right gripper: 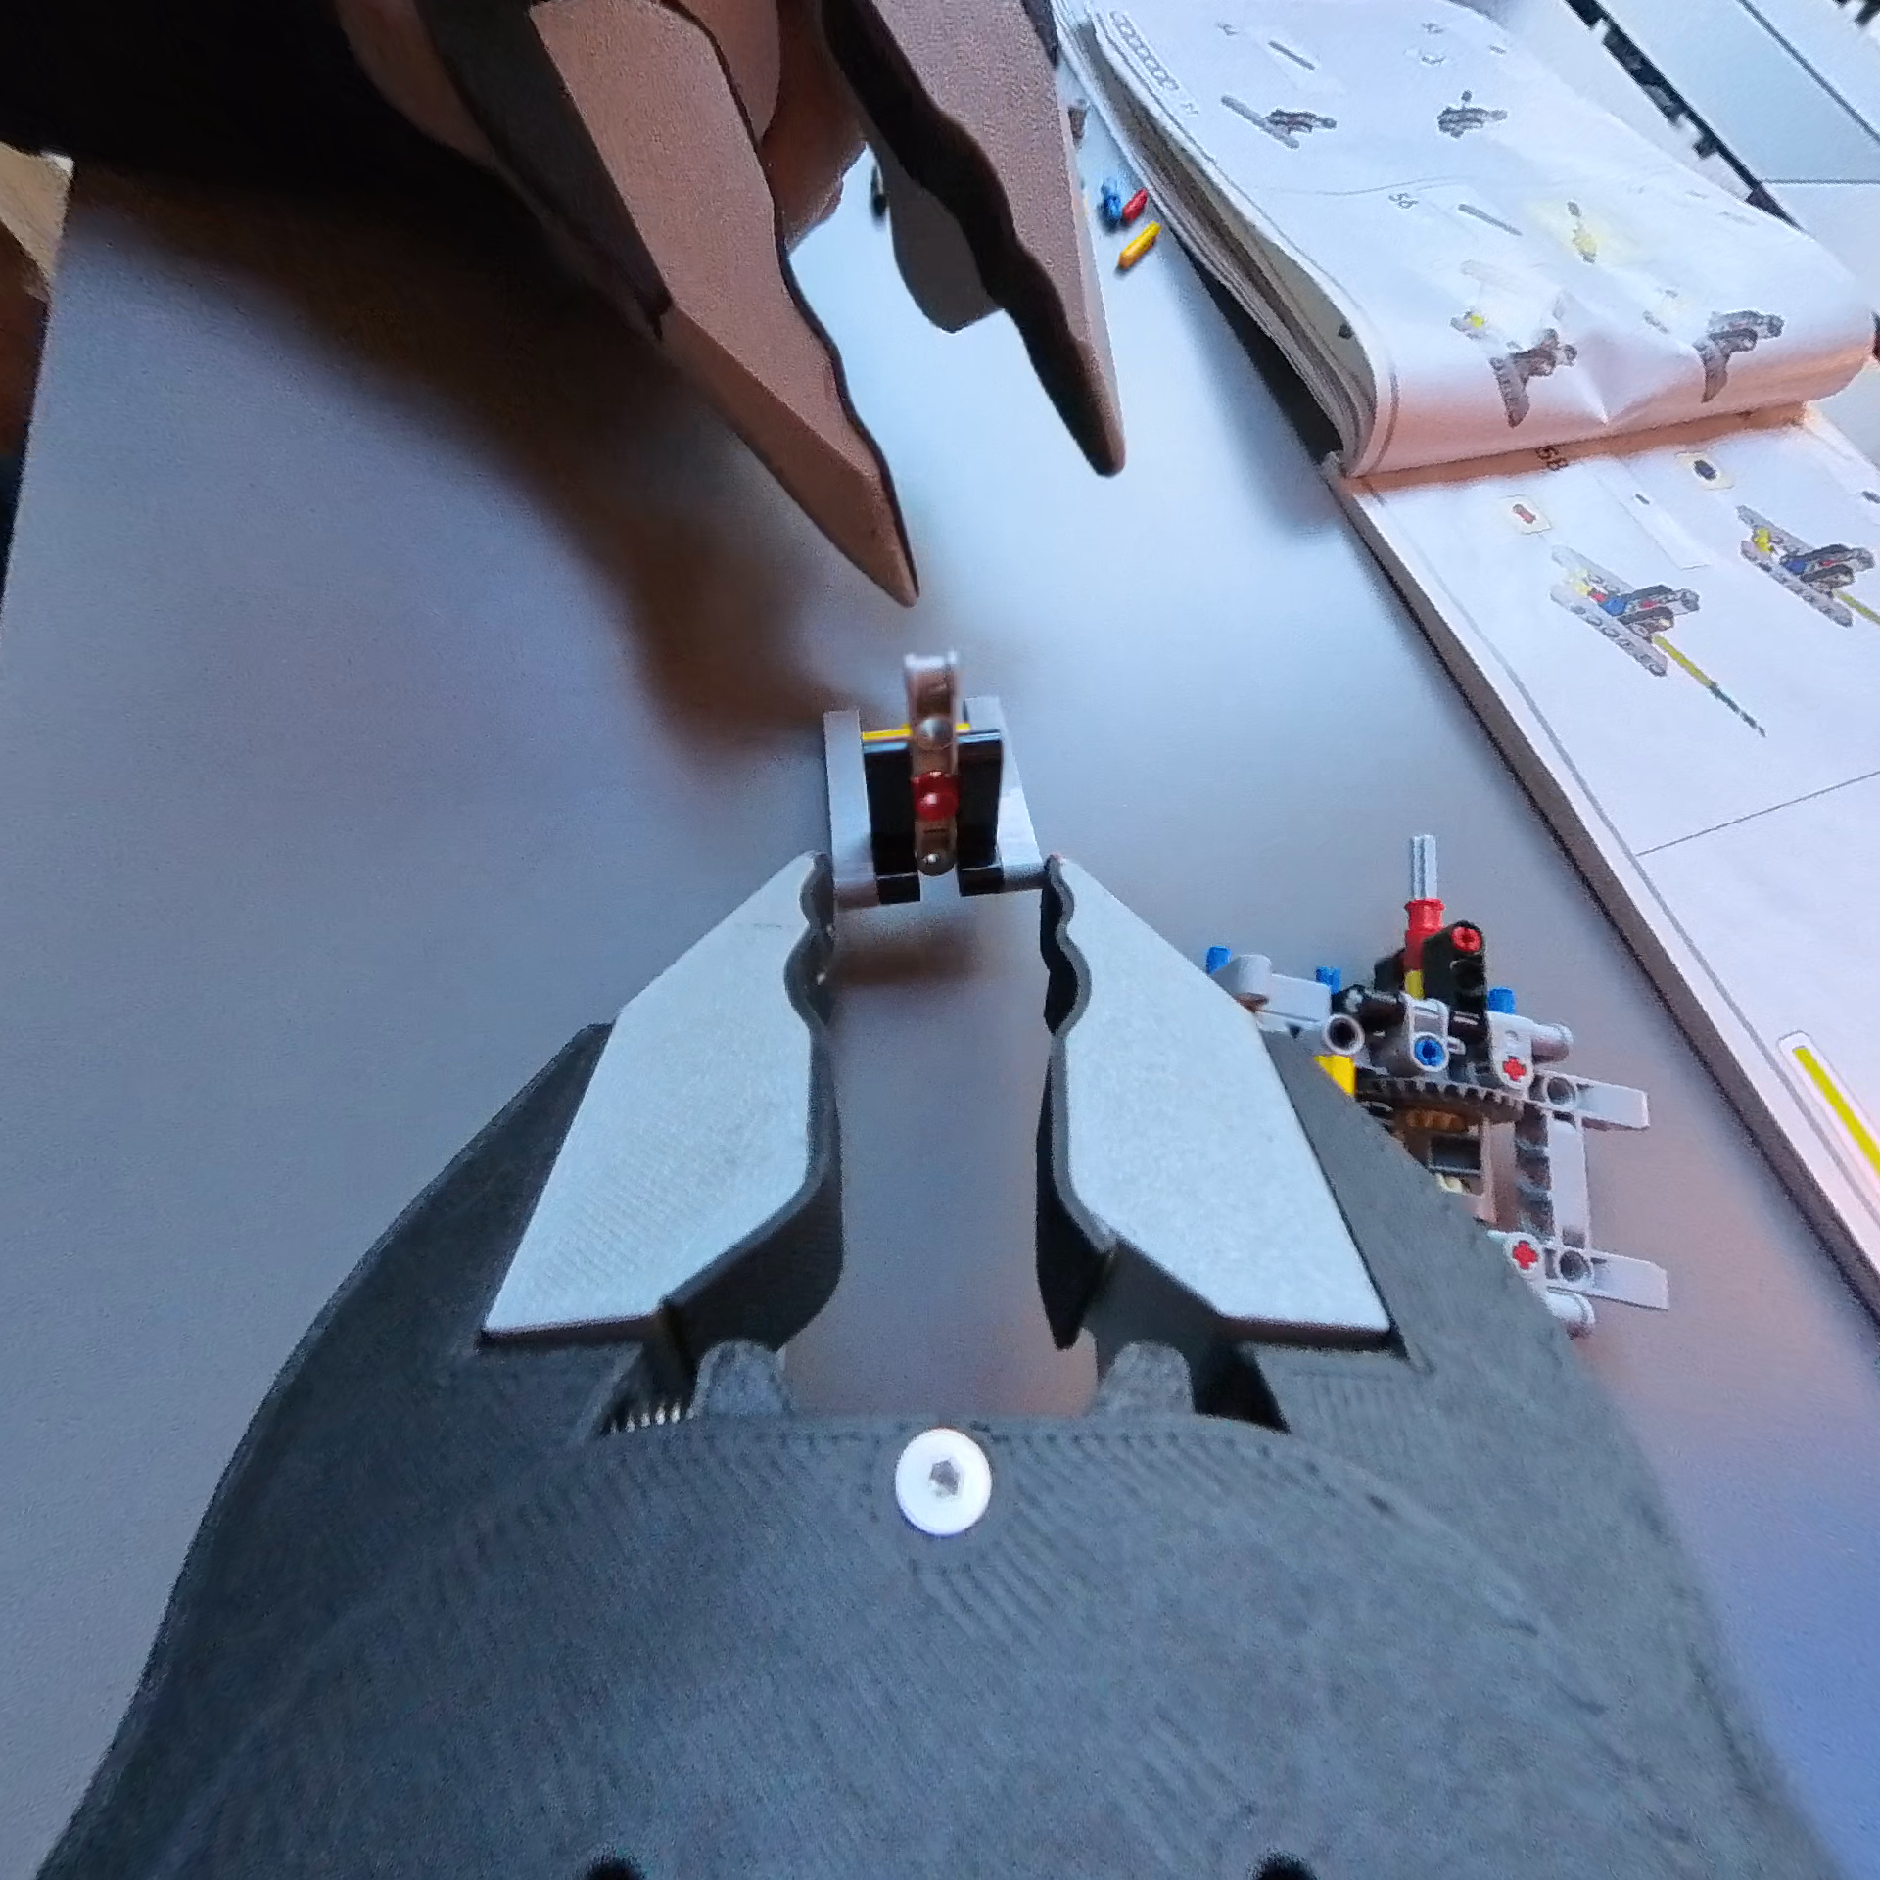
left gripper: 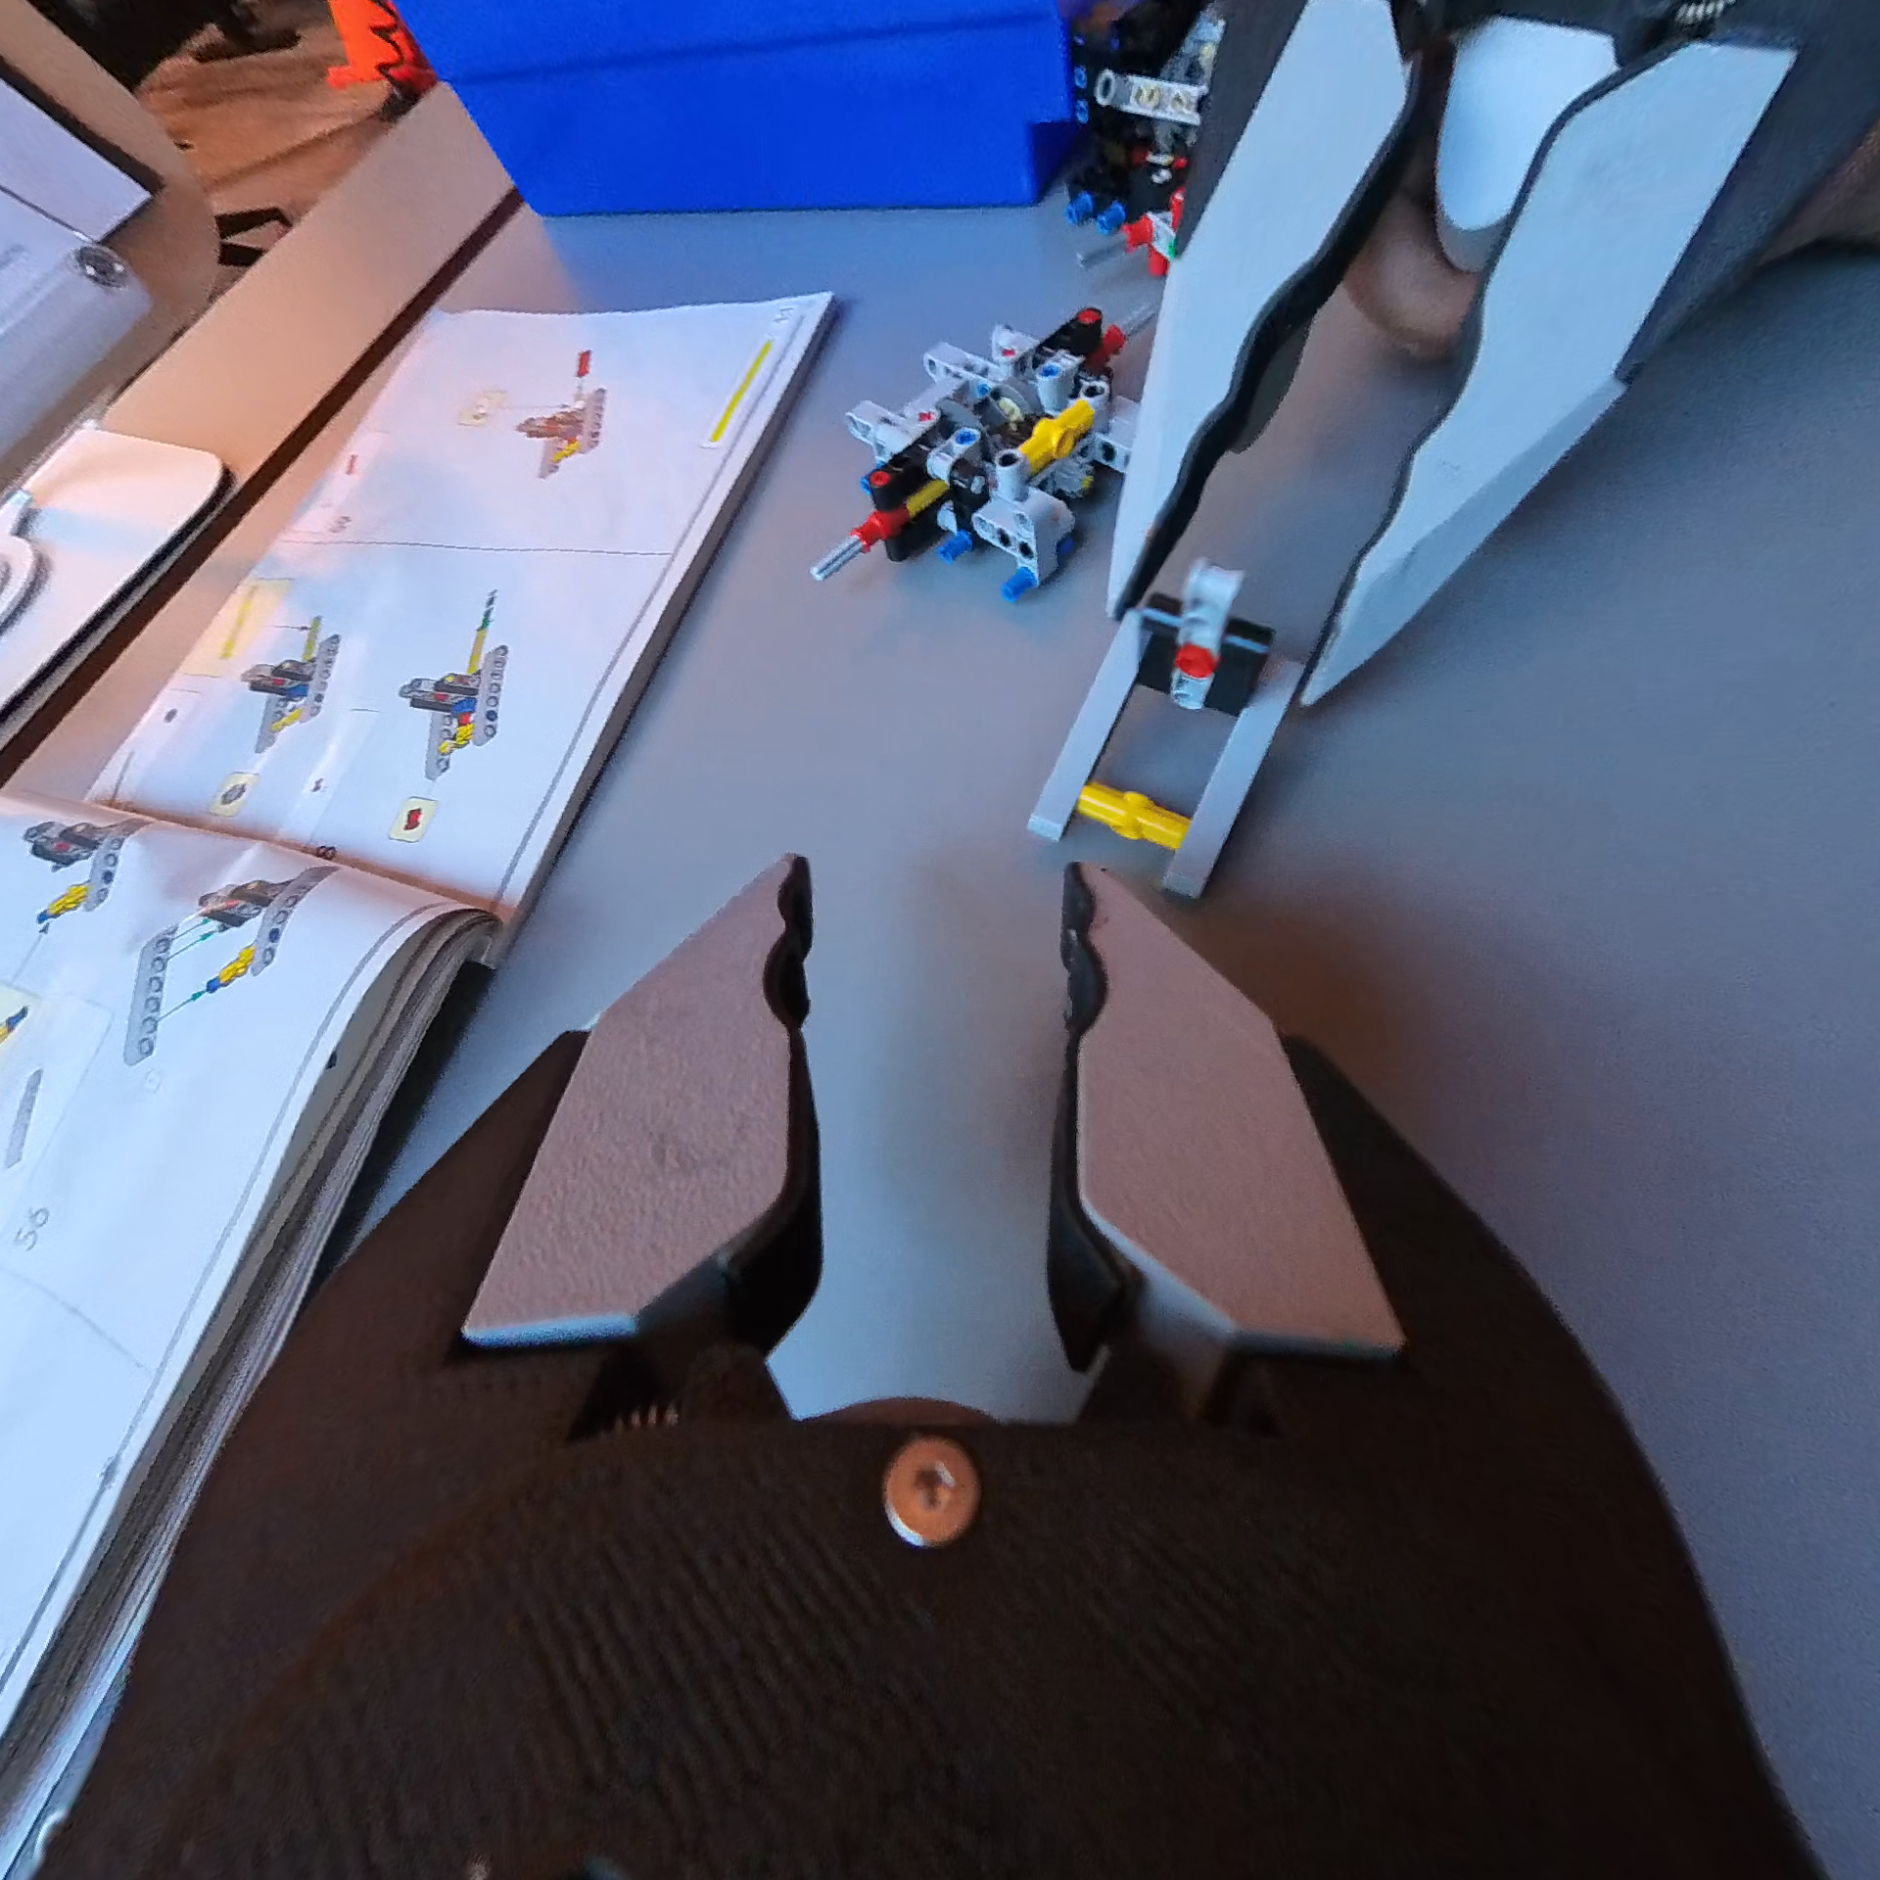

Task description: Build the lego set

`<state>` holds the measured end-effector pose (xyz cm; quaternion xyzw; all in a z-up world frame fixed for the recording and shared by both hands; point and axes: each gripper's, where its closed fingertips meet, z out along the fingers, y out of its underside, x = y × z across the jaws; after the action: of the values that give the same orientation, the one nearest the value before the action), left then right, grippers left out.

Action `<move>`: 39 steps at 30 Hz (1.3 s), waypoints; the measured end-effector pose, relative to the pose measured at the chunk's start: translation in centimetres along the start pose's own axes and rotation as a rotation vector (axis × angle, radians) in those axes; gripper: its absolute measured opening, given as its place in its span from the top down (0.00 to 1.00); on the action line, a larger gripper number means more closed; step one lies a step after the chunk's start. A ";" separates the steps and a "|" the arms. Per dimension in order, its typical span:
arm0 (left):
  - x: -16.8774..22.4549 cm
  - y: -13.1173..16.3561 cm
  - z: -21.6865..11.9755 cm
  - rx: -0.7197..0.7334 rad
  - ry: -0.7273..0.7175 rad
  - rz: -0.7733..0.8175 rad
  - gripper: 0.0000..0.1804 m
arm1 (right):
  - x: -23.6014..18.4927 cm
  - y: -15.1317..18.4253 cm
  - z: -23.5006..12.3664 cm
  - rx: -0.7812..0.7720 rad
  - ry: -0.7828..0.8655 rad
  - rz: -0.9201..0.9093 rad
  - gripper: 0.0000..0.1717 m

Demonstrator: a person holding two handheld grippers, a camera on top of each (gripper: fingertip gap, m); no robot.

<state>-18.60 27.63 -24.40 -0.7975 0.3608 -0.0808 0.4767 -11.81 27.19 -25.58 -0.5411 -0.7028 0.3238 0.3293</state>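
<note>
**Small brick frame pinched at one end, second gripper empty beside it**

On the grey table [left gripper: 1526,1017] lies one open instruction booklet [left gripper: 488,570], the largest thing here, with one blue bin [left gripper: 753,92] at the far edge. Next in size is one larger brick assembly [left gripper: 997,458], a knot of grey, black, yellow and blue parts; a further cluster sits by the bin, too cramped to count.

The small frame [right gripper: 931,804] has two grey beams, a black block, a red-tipped pin and one yellow cross-axle [left gripper: 1131,814]. It looks light and rigid, but press-fit, so a twist could pop it apart (smooth plastic, likely slippery). The outer faces of the two beams look like the soundest place to hold.

The right gripper [right gripper: 938,885] is clamped on the frame's near end, pads against the beam ends. The left gripper [left gripper: 936,895] stands apart with nothing between its fingers, just beside the yellow-axle end.

Three small loose pins [right gripper: 1124,219] lie near the booklet.
</note>
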 end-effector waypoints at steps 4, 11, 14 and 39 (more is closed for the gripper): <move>-0.1 -0.4 -0.2 0.026 -0.005 -0.007 0.74 | 0.4 -0.5 -0.4 0.041 0.005 0.013 0.78; -0.4 -0.7 -0.4 0.045 -0.021 -0.011 0.74 | 1.1 -1.1 -1.1 0.101 0.064 -0.027 0.77; -1.1 -1.0 -0.8 0.069 -0.053 -0.017 0.75 | 2.7 -2.0 -2.4 0.194 0.130 0.007 0.77; -2.0 -2.1 -1.8 0.125 -0.131 0.013 0.79 | 8.9 -6.5 -5.2 0.500 0.392 0.075 0.88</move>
<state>-19.90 28.25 -21.31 -0.7674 0.3282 -0.0476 0.5488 -12.95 35.05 -16.33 -0.5212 -0.5042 0.3880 0.5688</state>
